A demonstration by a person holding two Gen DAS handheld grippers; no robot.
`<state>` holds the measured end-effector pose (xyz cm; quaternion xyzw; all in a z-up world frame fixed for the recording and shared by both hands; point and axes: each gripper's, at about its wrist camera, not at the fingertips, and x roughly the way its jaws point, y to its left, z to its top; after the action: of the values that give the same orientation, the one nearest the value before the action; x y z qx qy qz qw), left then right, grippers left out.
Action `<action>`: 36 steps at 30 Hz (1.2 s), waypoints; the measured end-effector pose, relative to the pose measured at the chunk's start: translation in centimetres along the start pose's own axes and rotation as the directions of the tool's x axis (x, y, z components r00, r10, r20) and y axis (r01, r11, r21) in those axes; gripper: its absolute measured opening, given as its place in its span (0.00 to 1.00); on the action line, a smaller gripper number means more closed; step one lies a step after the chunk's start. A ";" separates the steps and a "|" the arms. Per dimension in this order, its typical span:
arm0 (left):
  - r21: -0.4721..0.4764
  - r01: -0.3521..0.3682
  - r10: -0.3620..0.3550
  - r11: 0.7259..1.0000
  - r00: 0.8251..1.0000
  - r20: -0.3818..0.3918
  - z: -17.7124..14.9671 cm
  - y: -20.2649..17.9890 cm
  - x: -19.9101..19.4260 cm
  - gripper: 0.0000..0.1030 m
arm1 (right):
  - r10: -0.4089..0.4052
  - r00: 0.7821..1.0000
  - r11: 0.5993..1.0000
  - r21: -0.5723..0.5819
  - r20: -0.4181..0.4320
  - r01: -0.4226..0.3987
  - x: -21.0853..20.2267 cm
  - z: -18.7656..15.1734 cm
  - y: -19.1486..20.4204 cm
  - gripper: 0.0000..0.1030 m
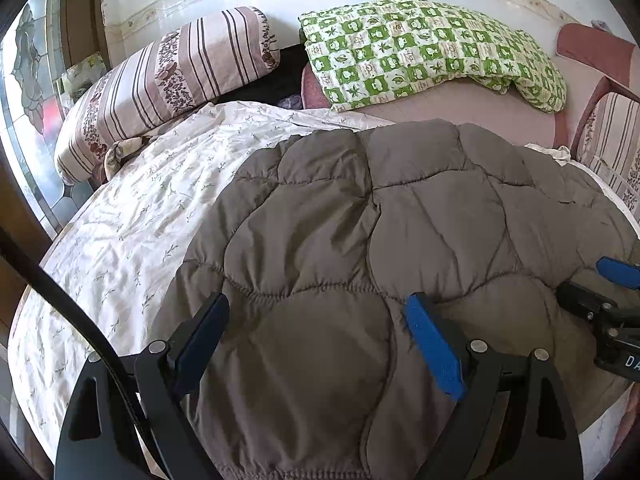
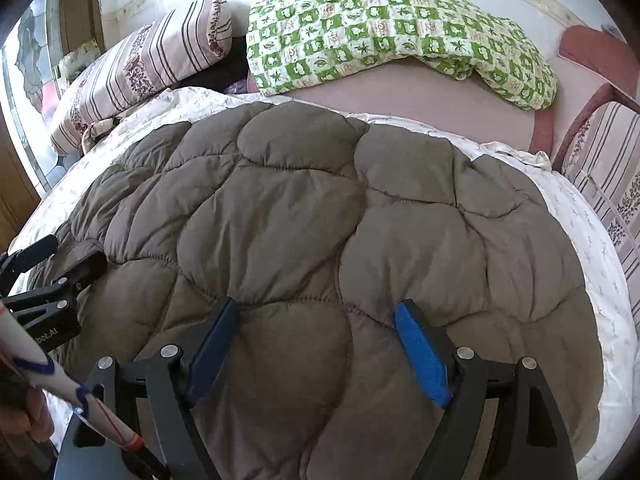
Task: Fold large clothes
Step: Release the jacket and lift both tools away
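Puffy brown jacket spread on the bed, both tongs parked over its near edge

Going left to right: striped pillow (image 1: 160, 80) shoved up by the wall, then the green checked blanket (image 1: 420, 48) further along, so the middle of the bed (image 1: 120, 220) is free for folding. The jacket (image 1: 360, 220) lies flat on the flowery white sheet, quilted side up, looks like it's smoothed out ready for a fold. Left tongs (image 1: 320, 316) are spread wide over the hem, gripping nothing; right tongs (image 2: 318, 320) are spread the same just beside them, probably so each can take a side of the hem.
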<state>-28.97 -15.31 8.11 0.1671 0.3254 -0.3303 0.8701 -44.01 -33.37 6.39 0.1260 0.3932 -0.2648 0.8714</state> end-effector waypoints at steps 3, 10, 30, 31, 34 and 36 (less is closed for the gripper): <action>0.004 0.001 -0.001 1.000 1.000 0.001 0.0 -0.1 0.0 0.87 | 0.010 1.000 1.000 0.003 -0.002 -0.010 0.2 -0.2 -0.3 0.83; 0.018 -0.009 0.009 1.000 1.000 0.011 0.0 -0.5 -0.2 0.87 | 0.018 1.000 1.000 0.004 0.005 -0.018 -0.2 -0.2 -0.2 0.84; 0.005 0.008 -0.008 1.000 0.999 0.036 0.2 -0.7 -1.3 0.87 | -0.034 0.999 0.963 0.268 0.010 0.030 -2.0 0.9 -7.8 0.85; -0.006 0.020 -0.020 1.000 0.998 0.053 0.2 -0.5 -2.3 0.87 | -0.040 0.998 0.963 0.268 0.037 0.029 -3.2 1.1 -7.5 0.85; -0.038 0.035 -0.028 0.999 0.987 0.157 -0.1 0.2 -6.7 0.87 | -0.087 0.988 0.968 0.245 0.131 0.053 -8.1 0.7 -5.8 0.85; -0.045 0.053 -0.042 0.998 0.976 0.215 -0.7 0.6 -9.8 0.87 | -0.112 0.973 0.972 0.226 0.204 0.064 -11.8 -0.5 -4.4 0.85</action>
<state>-34.49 -9.99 14.33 0.1009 0.2419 -0.3587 0.8959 -53.26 -32.58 14.88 0.1735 0.2706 -0.3570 0.8771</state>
